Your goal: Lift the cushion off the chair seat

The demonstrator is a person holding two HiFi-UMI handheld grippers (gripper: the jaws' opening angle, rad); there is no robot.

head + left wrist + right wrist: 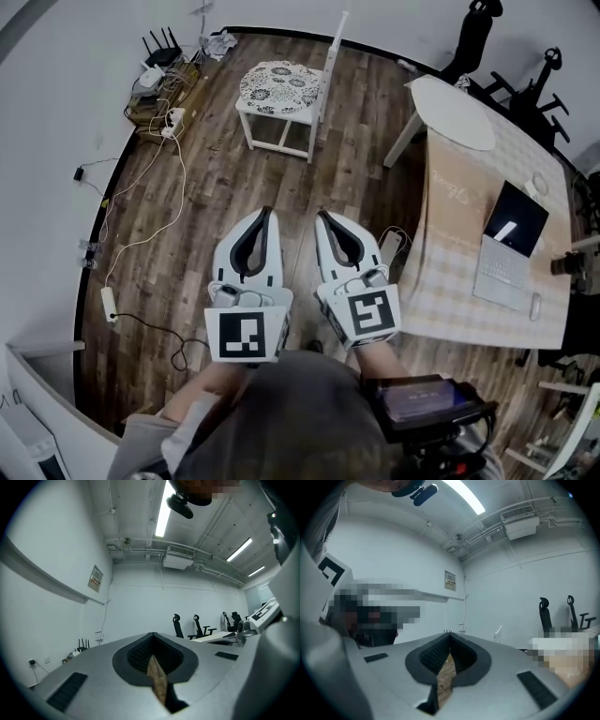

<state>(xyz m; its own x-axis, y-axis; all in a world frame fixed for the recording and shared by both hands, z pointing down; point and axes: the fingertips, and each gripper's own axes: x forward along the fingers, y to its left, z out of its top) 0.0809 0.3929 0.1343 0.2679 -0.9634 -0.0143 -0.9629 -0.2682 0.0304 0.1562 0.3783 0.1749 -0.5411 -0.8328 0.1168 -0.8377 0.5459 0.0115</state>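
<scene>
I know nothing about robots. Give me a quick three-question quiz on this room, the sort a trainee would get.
1. True or false: the round patterned cushion lies on the seat of the white wooden chair.
2. What lies open on the tan checked table? A. a silver laptop B. a book C. a pizza box
3. Fill in: the jaws of the left hand-held gripper and the right hand-held gripper are both ____, with nothing held.

Key: 1 true; 2 A; 3 shut.
</scene>
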